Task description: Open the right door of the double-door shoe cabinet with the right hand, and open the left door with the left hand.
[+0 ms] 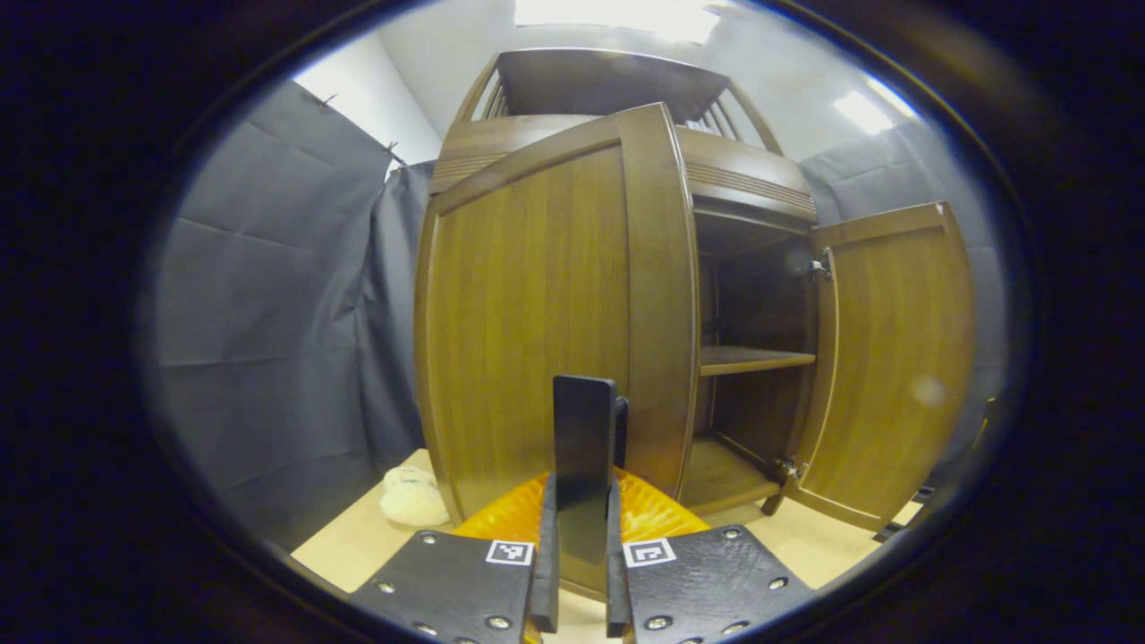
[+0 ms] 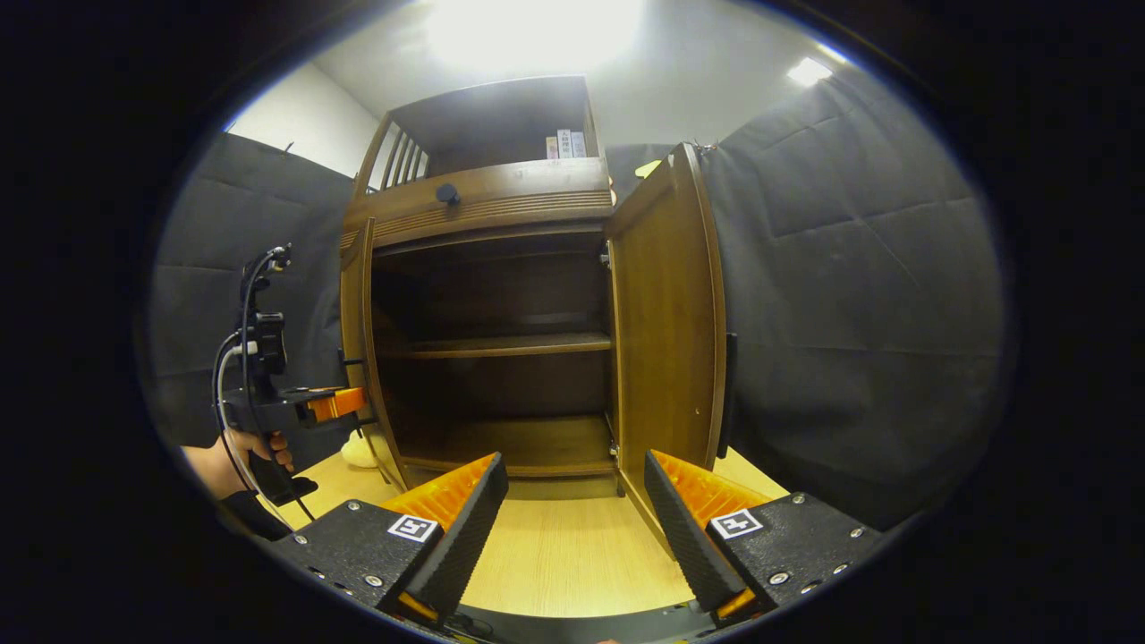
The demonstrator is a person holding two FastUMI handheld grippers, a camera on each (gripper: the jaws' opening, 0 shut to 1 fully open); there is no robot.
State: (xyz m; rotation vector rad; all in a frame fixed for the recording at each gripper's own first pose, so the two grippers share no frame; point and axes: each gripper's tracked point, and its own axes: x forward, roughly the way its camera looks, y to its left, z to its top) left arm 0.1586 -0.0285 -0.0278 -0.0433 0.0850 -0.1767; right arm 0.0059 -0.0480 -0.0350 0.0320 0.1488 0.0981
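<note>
At the shoe cabinet (image 2: pixel 487 295), the left gripper (image 1: pixel 581 572) pinches the half-open left door's (image 1: pixel 537 331) black handle (image 1: pixel 583 447), which could slip free; the right gripper (image 2: pixel 572 528) hangs spread near the open right door (image 2: pixel 666 331).

A recording booth is being shown, not a home — dark cloth walls (image 2: pixel 859 295) are being hung around a lone wooden shoe cabinet (image 2: pixel 487 295) standing on a pale wood floor (image 2: pixel 572 555). White ceiling and bright panel lights (image 1: pixel 863 112) are being seen above — a staged indoor set.
</note>
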